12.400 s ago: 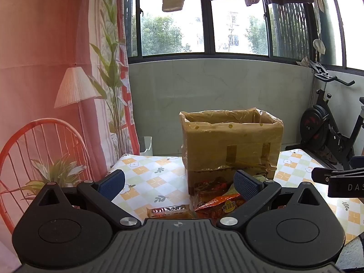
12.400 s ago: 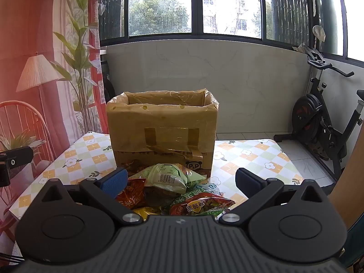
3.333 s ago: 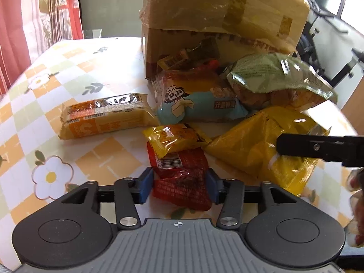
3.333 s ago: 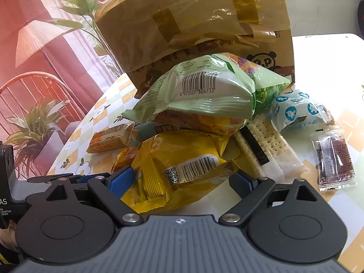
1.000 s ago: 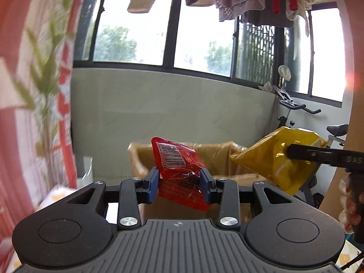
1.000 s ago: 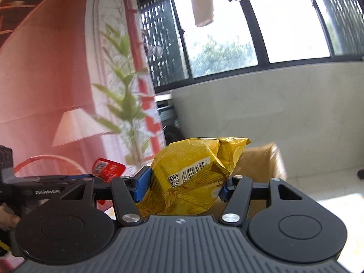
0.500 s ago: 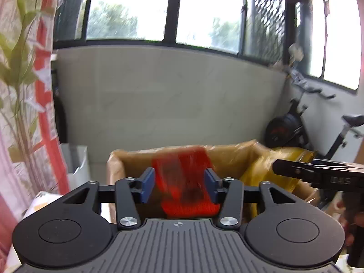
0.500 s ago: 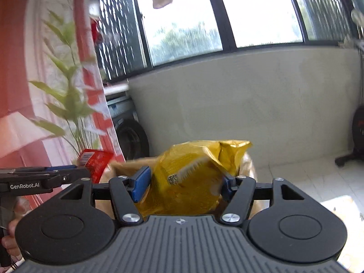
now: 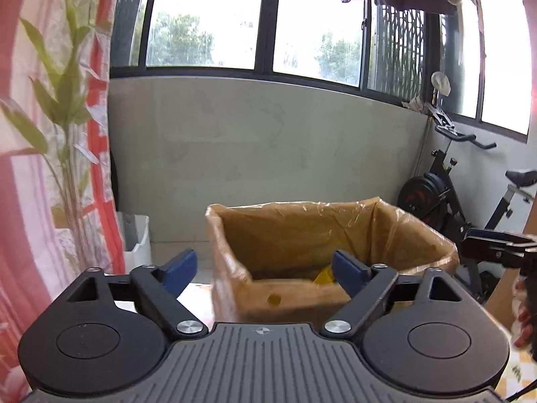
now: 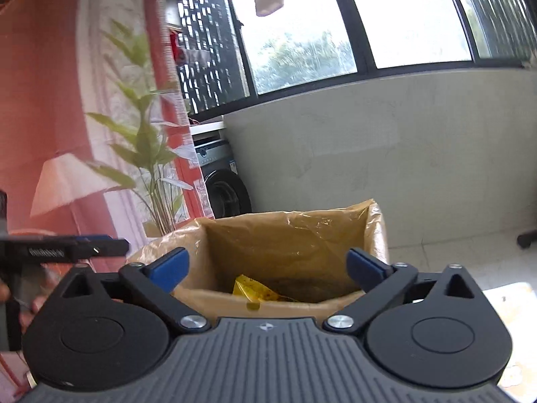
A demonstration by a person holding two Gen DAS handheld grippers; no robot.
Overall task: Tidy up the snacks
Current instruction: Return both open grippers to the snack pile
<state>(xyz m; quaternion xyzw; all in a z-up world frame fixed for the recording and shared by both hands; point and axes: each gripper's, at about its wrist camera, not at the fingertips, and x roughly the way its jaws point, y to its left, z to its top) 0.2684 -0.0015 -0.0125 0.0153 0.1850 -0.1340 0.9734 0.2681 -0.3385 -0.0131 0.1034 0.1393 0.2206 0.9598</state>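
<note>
A brown cardboard box (image 9: 302, 235) lined with clear plastic stands open-topped in front of both grippers; the right wrist view shows the box (image 10: 288, 238) from above its near rim. Inside lies the yellow snack bag (image 10: 255, 290), with a corner of that yellow bag (image 9: 324, 277) showing in the left wrist view. The red packet is out of sight. My left gripper (image 9: 265, 268) hovers over the box's near edge, its jaws opening wide with nothing between them. My right gripper (image 10: 266, 267) is likewise opening, empty, above the box.
The other gripper's black body (image 9: 493, 248) reaches in from the right, a hand (image 9: 523, 322) below it. An exercise bike (image 9: 446, 201) stands behind on the right. A white bin (image 9: 137, 238) and a plant-print curtain (image 9: 50, 134) are left. A washing machine (image 10: 225, 188) sits by the wall.
Both grippers opened and let go: the red packet and the yellow bag dropped into the box. Both views now look more down into the box.
</note>
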